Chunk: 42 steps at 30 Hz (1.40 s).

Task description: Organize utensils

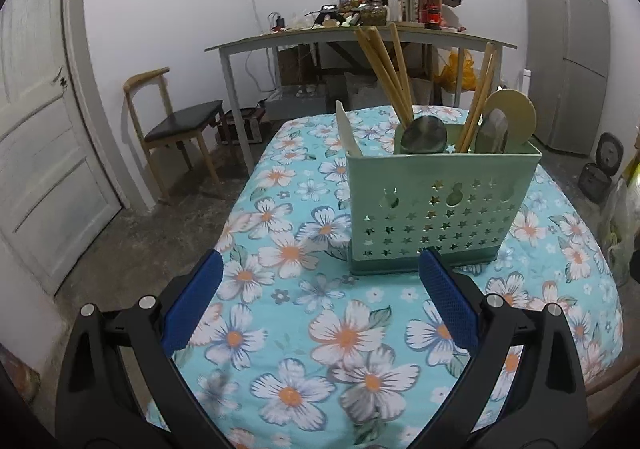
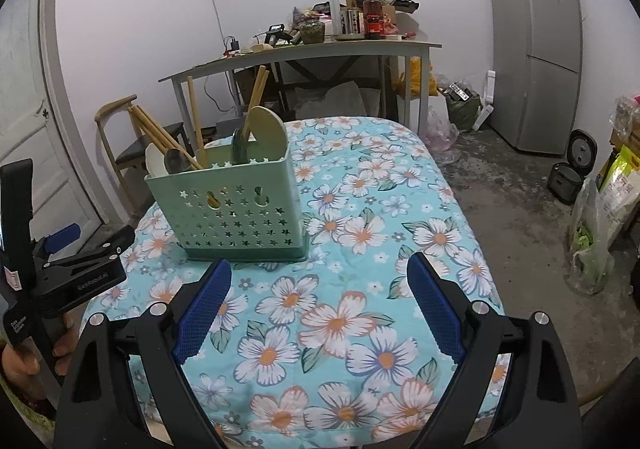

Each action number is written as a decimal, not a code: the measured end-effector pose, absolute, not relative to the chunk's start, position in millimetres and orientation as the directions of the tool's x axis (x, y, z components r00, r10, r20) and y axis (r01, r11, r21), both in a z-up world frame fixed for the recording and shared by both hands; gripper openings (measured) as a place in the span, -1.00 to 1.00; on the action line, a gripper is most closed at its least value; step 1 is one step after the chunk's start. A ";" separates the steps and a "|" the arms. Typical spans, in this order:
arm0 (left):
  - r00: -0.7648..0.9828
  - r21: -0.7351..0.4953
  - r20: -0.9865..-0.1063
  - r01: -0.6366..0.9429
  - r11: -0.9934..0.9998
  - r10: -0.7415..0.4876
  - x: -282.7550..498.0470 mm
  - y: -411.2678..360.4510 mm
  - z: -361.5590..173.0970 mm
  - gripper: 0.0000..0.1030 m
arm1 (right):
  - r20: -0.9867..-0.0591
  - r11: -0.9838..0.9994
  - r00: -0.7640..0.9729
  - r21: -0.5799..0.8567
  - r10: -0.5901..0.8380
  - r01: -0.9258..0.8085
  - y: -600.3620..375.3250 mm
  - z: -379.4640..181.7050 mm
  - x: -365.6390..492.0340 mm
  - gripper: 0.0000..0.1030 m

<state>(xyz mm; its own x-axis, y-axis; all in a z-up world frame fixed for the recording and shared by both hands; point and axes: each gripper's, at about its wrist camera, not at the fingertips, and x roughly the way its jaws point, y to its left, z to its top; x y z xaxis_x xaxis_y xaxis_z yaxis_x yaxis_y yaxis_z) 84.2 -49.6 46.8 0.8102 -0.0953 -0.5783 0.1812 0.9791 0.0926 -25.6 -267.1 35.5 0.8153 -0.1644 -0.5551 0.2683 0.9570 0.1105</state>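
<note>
both tools, left tool and right tool, spread wide and empty near utensil basket on bench; could tip basket, spilling chopsticks, if bumped.

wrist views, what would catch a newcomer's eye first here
The pale green utensil holder with star cut-outs stands out, upright on the blue floral tablecloth, bristling with wooden chopsticks and spoons. Both the left gripper and right gripper are open and empty, in front of it.
</note>
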 end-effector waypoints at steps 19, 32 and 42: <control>0.765 0.007 -0.631 0.172 0.985 -0.129 73.1 -78.6 33.7 0.84 | -0.565 0.936 0.790 0.086 -0.237 0.342 -291.0 27.2 -43.6 0.69; 0.773 0.053 -0.630 0.133 0.990 -0.070 75.6 -69.4 34.6 0.84 | -0.562 0.926 0.784 0.077 -0.265 0.368 -302.1 25.3 -48.2 0.69; 0.794 0.112 -0.608 0.088 0.990 -0.001 75.2 -48.3 38.6 0.84 | -0.547 0.918 0.784 0.066 -0.294 0.391 -309.2 26.6 -53.9 0.69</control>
